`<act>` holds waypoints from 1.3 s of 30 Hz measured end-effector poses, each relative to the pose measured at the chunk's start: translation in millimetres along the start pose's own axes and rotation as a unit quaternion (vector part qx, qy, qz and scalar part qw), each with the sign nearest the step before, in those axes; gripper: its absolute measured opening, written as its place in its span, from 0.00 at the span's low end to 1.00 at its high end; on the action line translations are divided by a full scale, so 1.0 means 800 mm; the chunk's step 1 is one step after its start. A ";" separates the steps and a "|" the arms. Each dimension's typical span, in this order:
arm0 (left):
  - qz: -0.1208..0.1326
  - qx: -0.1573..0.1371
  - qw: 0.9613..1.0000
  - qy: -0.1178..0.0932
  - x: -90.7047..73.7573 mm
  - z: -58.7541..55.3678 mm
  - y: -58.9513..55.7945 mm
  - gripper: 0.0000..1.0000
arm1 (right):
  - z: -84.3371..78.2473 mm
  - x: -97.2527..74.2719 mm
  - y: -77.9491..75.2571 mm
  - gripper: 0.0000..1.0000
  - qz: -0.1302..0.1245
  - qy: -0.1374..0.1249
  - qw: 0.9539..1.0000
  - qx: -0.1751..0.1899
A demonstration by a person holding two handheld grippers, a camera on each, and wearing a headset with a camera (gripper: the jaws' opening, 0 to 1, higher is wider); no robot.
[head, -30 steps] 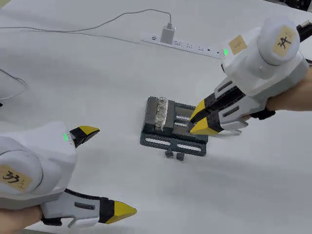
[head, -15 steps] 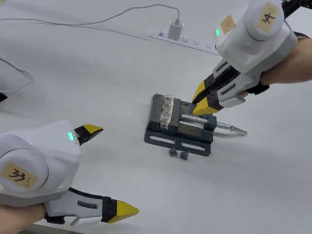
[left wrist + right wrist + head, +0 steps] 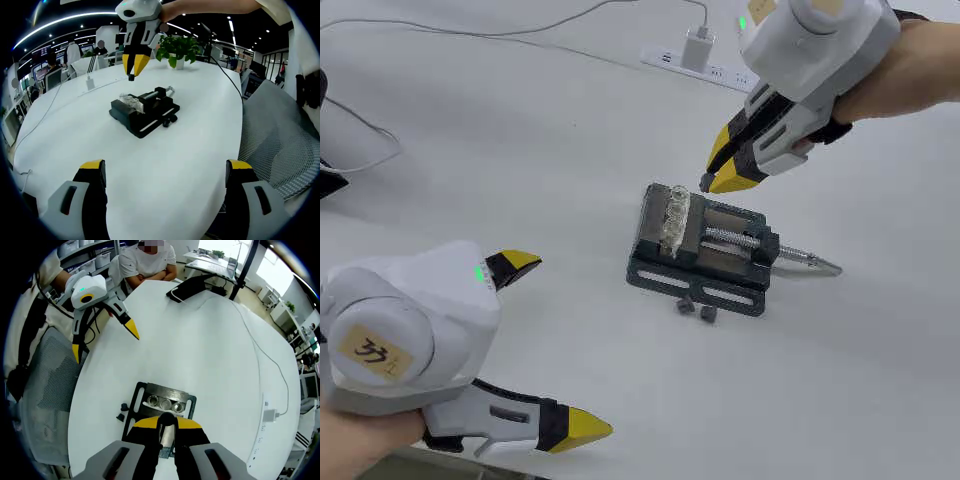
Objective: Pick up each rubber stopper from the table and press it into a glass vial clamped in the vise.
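Observation:
A black vise (image 3: 720, 283) stands mid-table with clear glass vials (image 3: 675, 215) clamped upright in a row. My right gripper (image 3: 718, 182) hovers above the vise's far side, shut on a small dark rubber stopper (image 3: 705, 183). In the right gripper view the stopper (image 3: 167, 417) sits between the yellow tips, just above the vials (image 3: 164, 402). Two more stoppers (image 3: 696, 310) lie on the table at the vise's near edge. My left gripper (image 3: 555, 345) is open at the near left, well away from the vise (image 3: 145, 107), holding nothing.
A white power strip with a charger (image 3: 700, 55) and its cable lie at the table's far side. The vise's screw handle (image 3: 810, 263) sticks out to the right. A mesh chair (image 3: 280, 145) stands beside the table. A seated person (image 3: 147, 262) is at the far end.
My right gripper has risen from the vise's screw side and moved to above its far edge. The left gripper has stayed put; the head camera shifted.

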State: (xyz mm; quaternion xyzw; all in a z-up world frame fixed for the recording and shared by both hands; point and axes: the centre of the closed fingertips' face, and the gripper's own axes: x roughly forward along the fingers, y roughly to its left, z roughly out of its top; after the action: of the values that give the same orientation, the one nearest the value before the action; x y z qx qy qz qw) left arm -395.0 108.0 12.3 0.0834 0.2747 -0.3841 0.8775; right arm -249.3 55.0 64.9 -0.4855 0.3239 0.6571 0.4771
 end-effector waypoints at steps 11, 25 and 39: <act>0.004 -0.007 1.000 0.001 0.002 -0.002 0.002 0.99 | -0.002 0.018 -0.019 0.06 0.003 0.024 0.999 -0.033; 0.005 -0.018 1.000 0.002 0.007 -0.004 0.000 0.99 | -0.007 0.039 -0.036 0.06 0.013 0.037 0.998 -0.052; 0.002 -0.023 1.000 0.003 0.009 -0.007 -0.001 0.99 | -0.008 0.044 -0.029 0.06 0.020 0.041 0.998 -0.050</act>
State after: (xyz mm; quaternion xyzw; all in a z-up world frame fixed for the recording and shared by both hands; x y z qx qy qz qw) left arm -393.9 105.2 3.6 0.0645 0.2857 -0.3752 0.8795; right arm -227.9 68.1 30.1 -0.5291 0.3196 0.6613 0.4250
